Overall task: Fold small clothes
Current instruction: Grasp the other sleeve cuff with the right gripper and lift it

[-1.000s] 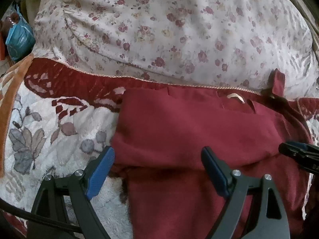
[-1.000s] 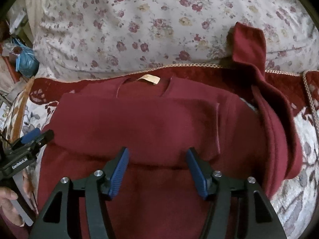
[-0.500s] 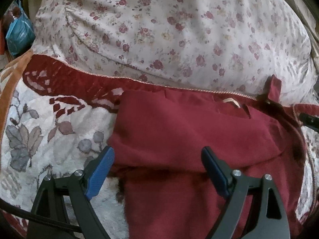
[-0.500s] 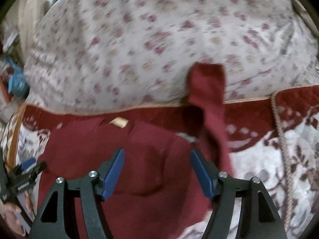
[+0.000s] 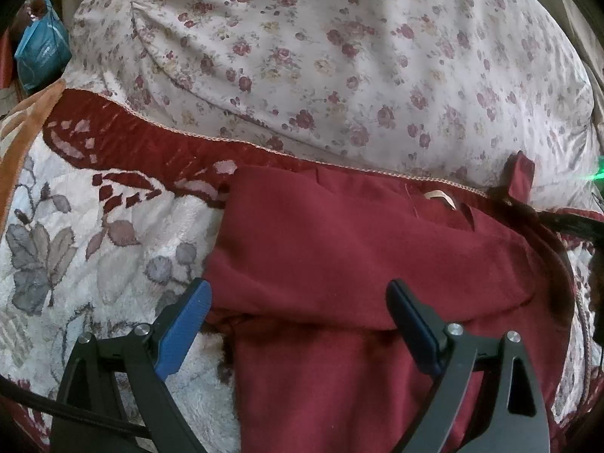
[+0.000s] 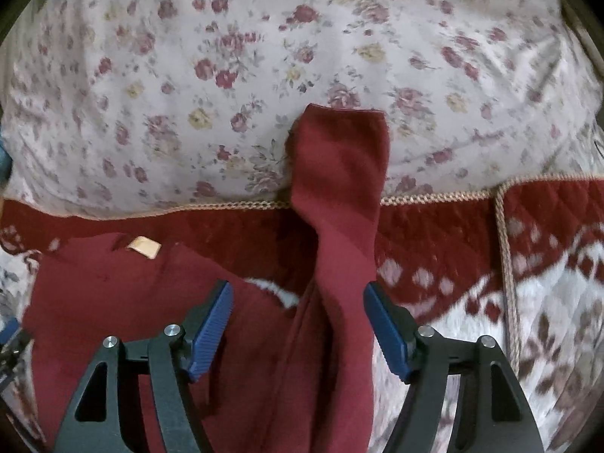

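1. We see a dark red top (image 5: 339, 249) lying flat on a patterned blanket (image 5: 75, 234), neck end toward 12 o'clock, butted against a floral duvet (image 5: 339, 56).
2. Left view: the top fills centre to 5 o'clock. One side is folded across the body, its fold edge running from 9 to 3 o'clock just ahead of the fingertips.
3. A tan neck label (image 5: 439, 196) sits at about 1 o'clock of the left view, and at 9 o'clock of centre in the right view.
4. Left gripper (image 5: 298, 302): jaws spread wide and opening. Blue pads (image 5: 181, 328) are apart and press on nothing. The left pad is over the top's left edge, the right one over its body; cloth lies below the gap, not pinched.
5. Right gripper (image 6: 298, 317): jaws apart, nothing clamped. The loose sleeve (image 6: 339, 196) runs up between the pads from 6 to 12 o'clock, cuff end resting on the duvet. We can't tell whether the right pad touches the sleeve edge.
6. Right view: the top's body is at 8 o'clock of the sleeve, with a bare patch of white blanket between them.
7. The blanket's cord trim (image 6: 506, 264) runs at 3 o'clock of the right view, well apart from the sleeve.
8. A blue bag (image 5: 41, 53) is at 10 o'clock of the left view, off the bedding.
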A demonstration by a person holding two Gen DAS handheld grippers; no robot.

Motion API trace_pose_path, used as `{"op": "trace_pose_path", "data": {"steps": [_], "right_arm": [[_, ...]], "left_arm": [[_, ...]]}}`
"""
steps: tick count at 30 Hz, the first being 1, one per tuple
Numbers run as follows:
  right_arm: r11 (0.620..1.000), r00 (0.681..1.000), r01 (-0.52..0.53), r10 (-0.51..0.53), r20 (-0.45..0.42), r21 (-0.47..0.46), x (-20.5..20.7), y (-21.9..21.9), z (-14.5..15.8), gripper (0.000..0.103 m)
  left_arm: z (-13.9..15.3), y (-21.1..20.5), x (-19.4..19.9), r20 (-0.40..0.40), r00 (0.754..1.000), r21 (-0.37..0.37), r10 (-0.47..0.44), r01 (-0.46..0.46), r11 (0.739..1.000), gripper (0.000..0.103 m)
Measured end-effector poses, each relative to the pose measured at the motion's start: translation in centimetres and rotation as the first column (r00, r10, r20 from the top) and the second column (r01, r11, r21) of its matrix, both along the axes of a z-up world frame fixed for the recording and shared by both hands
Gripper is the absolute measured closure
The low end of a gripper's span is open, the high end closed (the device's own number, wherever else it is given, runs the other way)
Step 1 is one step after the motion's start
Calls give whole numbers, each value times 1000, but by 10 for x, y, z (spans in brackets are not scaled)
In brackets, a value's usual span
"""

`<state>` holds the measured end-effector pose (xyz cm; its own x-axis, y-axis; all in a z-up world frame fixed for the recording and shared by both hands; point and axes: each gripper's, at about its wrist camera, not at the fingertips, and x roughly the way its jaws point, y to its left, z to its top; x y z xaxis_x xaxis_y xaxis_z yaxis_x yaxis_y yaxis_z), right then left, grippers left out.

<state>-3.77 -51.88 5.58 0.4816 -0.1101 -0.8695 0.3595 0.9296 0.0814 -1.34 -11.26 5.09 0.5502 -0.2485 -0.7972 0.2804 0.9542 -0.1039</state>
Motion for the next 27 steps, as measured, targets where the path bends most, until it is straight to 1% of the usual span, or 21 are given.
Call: {"op": "trace_pose_path", "data": {"steps": [3, 5, 7, 8, 9, 11, 13, 15, 17, 19, 22, 24, 25, 26, 27], "right_arm": [[999, 999, -13, 12, -44, -41, 23, -4, -10, 27], [996, 997, 1, -8, -76, -85, 38, -9, -18, 27], [996, 995, 8, -17, -102, -93, 52, -15, -28, 29], [996, 992, 5, -17, -123, -92, 59, -19, -35, 42], [995, 990, 5, -19, -143, -97, 64, -21, -40, 65], [995, 984, 8, -27, -174, -104, 69, -27, -49, 92], [997, 989, 22, -33, -147, -74, 64, -33, -44, 95], [1000, 996, 17, -18, -89, -3, 54, -37, -29, 97], [994, 1000, -8, 8, -3, 107, 38, -40, -4, 98], [979, 996, -56, 41, 81, 196, 22, -37, 23, 98], [948, 978, -157, 110, 179, 275, -1, -21, 64, 98], [916, 956, -251, 183, 230, 312, -13, 2, 89, 98], [900, 943, -295, 222, 248, 320, -17, 14, 98, 98], [875, 923, -358, 278, 267, 327, -21, 32, 109, 98], [857, 908, -398, 315, 277, 328, -25, 48, 115, 98]], "left_arm": [[-2, -1, 2, -5, 1000, 4, 2, -2, 1000, 10], [-2, -1, 4, -4, 1000, 6, 3, -3, 1000, 10], [-2, -1, 6, -3, 1000, 5, 4, -4, 1000, 10], [-3, -1, 7, -4, 1000, 5, 7, -7, 1000, 10], [-3, 0, 9, -6, 1000, 3, 11, -11, 1000, 10], [-4, 2, 12, -9, 1000, -1, 20, -20, 1000, 10], [-4, 5, 13, -16, 999, -11, 32, -32, 999, 10], [-4, 7, 14, -23, 999, -23, 38, -39, 999, 10], [-3, 9, 13, -22, 999, -29, 42, -43, 999, 10], [0, 10, 11, -12, 999, -31, 47, -47, 998, 10], [4, 12, 9, 0, 998, -40, 56, -55, 998, 10], [7, 16, 8, 7, 998, -49, 69, -68, 996, 10], [10, 20, 8, 11, 997, -57, 79, -79, 995, 10], [12, 23, 8, 16, 996, -65, 90, -89, 994, 10], [14, 28, 7, 21, 994, -75, 103, -101, 992, 10]]}}
